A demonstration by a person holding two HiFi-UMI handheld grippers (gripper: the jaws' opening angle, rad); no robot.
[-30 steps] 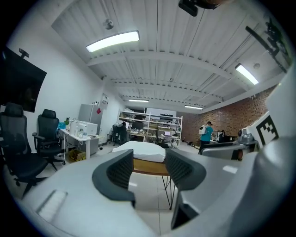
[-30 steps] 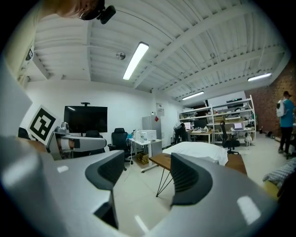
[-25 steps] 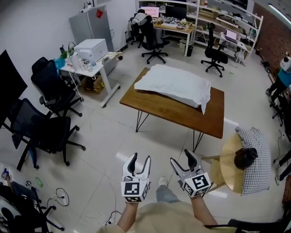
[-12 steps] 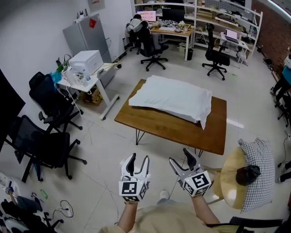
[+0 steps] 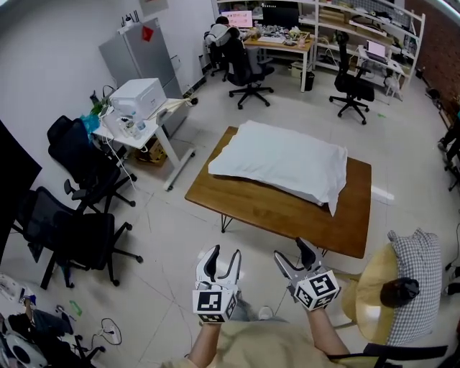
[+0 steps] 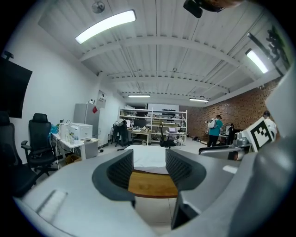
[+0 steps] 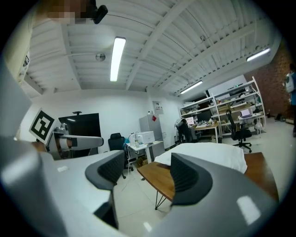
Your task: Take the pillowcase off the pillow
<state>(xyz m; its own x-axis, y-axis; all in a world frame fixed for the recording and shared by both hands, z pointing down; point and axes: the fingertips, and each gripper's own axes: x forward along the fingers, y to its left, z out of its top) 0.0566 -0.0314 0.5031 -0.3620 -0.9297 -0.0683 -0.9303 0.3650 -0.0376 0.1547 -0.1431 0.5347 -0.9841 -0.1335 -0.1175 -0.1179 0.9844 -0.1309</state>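
Pillow [image 5: 284, 162] closer now, well beyond left gripper [image 5: 223, 256].

The pillowcase [image 5: 287, 154] is one white mass; the pillow inside cannot be seen, nor which end is open. It hides much of the desk [image 5: 273, 212]. In the left gripper view the left claw [image 6: 149, 163] blocks most of both. The forearms [image 5: 207, 346] are cut off below. Things on the shelves [image 5: 345, 21] are too small to name.

Wooden counter [image 5: 287, 213], thin dark legs, on pale floor [image 5: 162, 241]. White-cased pillow [image 5: 280, 158] lies along far edge; near strip bare. Loose corner seemingly sags toward near right corner.
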